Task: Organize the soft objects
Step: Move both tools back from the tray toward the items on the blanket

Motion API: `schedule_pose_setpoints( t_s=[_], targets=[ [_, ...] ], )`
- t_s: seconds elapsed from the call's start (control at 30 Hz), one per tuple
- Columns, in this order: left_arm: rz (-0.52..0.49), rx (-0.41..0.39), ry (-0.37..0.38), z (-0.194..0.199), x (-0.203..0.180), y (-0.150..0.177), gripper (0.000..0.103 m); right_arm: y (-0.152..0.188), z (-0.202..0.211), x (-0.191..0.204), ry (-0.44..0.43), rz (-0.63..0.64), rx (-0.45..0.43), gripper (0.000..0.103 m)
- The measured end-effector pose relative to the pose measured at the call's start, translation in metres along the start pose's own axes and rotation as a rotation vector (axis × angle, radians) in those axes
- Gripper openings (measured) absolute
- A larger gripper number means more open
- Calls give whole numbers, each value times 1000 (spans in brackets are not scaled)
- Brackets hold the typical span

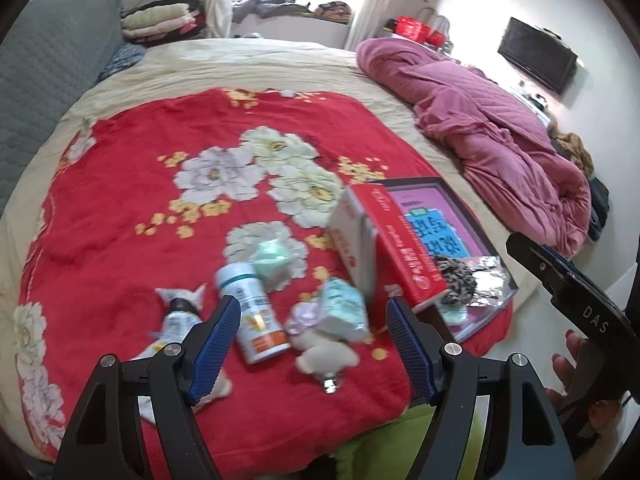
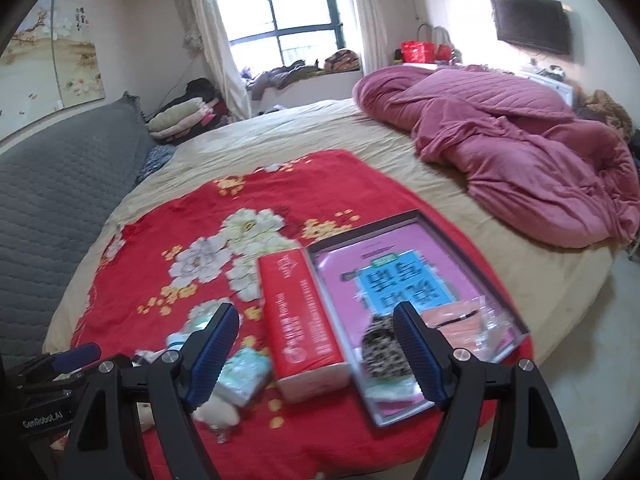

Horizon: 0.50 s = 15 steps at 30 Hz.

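Note:
On the red flowered blanket (image 1: 120,216) lie a beige plush toy (image 1: 326,354), a pale green tissue pack (image 1: 344,308), a mint soft pack (image 1: 272,258), a white bottle (image 1: 256,316) and a squeezed tube (image 1: 176,316). A red tissue box (image 1: 384,240) leans against a flat tray (image 2: 516,320) holding a leopard-print scrunchie (image 2: 380,346). My left gripper (image 1: 310,344) is open and empty above the plush toy and bottle. My right gripper (image 2: 316,356) is open and empty above the red box (image 2: 304,320); the tissue pack (image 2: 244,376) and plush (image 2: 218,408) lie near its left finger.
A bunched pink quilt (image 1: 500,136) lies on the bed's far right. A grey quilted headboard (image 1: 44,92) stands at the left. Folded clothes (image 1: 160,20) sit by the window. The bed's near edge and floor are at the right.

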<state>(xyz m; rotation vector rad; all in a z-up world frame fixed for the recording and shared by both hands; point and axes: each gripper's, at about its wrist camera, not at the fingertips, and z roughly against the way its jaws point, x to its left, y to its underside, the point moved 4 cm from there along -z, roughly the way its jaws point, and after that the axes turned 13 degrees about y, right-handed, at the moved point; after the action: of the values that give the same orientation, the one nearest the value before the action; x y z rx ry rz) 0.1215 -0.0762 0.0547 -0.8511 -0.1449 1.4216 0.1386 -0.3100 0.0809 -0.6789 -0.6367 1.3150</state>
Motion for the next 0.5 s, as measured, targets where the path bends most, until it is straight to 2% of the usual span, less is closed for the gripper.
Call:
schedule_pose_setpoints(
  t_s=[0.5],
  targets=[
    [128, -50, -53, 38, 80, 11, 77, 14, -1, 71, -63, 126, 20, 79]
  ],
)
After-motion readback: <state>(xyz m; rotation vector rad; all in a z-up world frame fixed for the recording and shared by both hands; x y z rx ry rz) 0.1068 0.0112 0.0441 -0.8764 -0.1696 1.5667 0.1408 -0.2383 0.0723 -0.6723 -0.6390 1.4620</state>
